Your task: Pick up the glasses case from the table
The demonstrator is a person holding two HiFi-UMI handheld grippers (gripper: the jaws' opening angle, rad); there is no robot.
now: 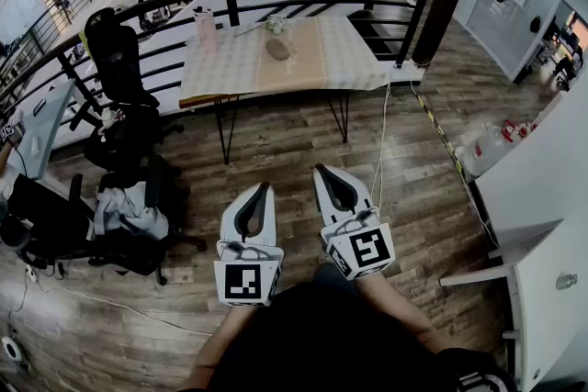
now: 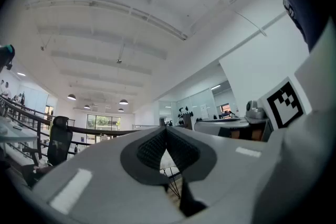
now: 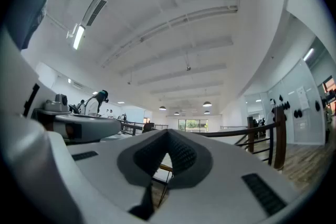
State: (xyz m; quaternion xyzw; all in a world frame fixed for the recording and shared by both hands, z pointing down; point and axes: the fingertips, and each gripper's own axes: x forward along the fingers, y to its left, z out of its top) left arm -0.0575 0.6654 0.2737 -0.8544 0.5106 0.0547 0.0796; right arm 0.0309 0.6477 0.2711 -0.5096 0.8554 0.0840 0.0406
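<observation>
The left tongs (image 1: 264,189) and the right tongs (image 1: 322,169) are held side by side over the brown wooden plank floor (image 1: 276,151), each clenched with its tips pressed together. In the left gripper view the left tongs (image 2: 166,129) grip nothing, and in the right gripper view the right tongs (image 3: 168,131) are just as empty. The brown oval glasses case (image 1: 277,49) lies untouched well ahead of both tongs, on the tabletop (image 1: 230,69) with its pale patterned cloth. A pale pink bottle (image 1: 206,29) stands near it on the left.
</observation>
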